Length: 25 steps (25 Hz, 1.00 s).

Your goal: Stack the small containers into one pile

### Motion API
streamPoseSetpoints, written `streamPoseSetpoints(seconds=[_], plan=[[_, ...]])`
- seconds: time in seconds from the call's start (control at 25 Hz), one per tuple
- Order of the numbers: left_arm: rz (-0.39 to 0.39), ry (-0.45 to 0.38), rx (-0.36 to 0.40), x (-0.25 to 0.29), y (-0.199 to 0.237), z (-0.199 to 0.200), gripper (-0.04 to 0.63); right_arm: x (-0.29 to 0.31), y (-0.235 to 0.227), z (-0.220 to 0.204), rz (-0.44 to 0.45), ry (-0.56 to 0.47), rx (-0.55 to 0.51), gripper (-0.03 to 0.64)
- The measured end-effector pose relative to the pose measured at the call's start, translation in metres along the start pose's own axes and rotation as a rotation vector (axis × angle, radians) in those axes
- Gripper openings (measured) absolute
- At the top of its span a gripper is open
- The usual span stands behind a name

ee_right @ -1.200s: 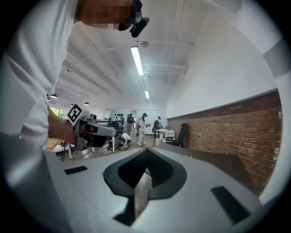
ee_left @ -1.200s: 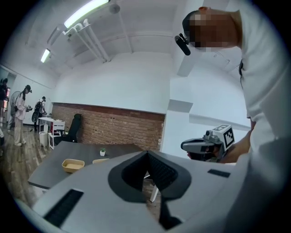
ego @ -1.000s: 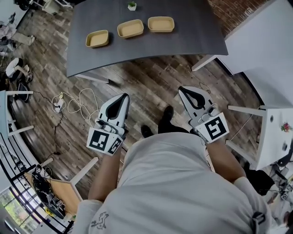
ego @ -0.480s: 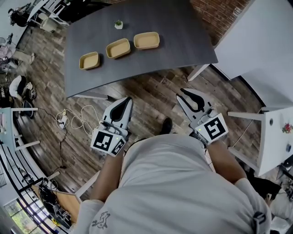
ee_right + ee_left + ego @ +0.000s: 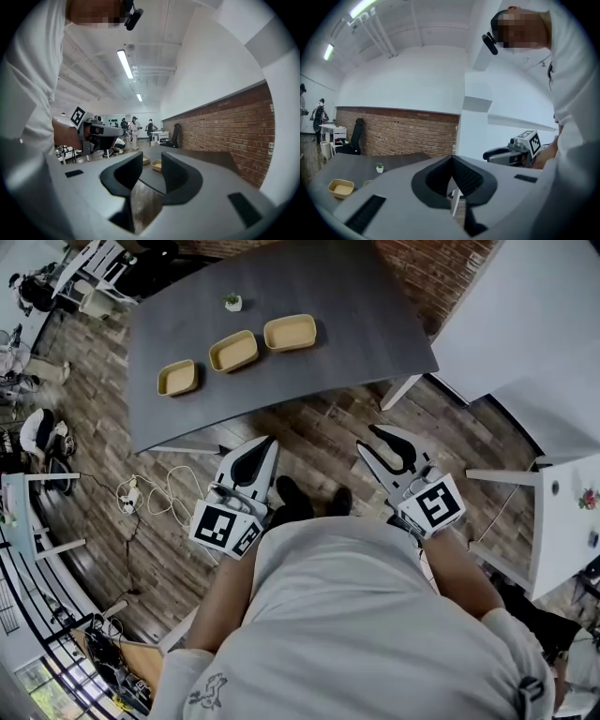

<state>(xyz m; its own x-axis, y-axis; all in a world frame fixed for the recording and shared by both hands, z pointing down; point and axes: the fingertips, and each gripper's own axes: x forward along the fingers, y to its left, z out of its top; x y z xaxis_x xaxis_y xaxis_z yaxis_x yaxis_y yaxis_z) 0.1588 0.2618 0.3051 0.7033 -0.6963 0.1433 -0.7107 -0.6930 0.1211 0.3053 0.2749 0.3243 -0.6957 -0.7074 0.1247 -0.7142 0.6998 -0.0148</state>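
The left claw (image 5: 269, 441) is pressed together and empty. The right claw (image 5: 370, 437) is spreading, with nothing between its jaws. Both hang over the floor, well short of the surface (image 5: 356, 324). A shallow rim pinched off-centre could tip or skid a container, leaving a crooked pile. Three tan containers sit apart in a slanting row there: left (image 5: 176, 378), middle (image 5: 233, 351), right (image 5: 290, 332), all seemingly empty.
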Motion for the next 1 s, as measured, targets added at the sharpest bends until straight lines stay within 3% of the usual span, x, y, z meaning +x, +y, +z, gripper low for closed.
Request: streamPoseSetpoints(seconds=[0.52, 1.0], plan=[[-0.054, 0.002, -0.021, 0.023, 0.039, -0.004, 0.011, 0.036, -0.017, -0.009, -0.051, 0.047, 0.048, 0.135], [-0.106, 0.005, -0.009, 0.031, 0.137, 0.011, 0.011, 0.136, -0.028, 0.008, -0.092, 0.085, 0.06, 0.135]])
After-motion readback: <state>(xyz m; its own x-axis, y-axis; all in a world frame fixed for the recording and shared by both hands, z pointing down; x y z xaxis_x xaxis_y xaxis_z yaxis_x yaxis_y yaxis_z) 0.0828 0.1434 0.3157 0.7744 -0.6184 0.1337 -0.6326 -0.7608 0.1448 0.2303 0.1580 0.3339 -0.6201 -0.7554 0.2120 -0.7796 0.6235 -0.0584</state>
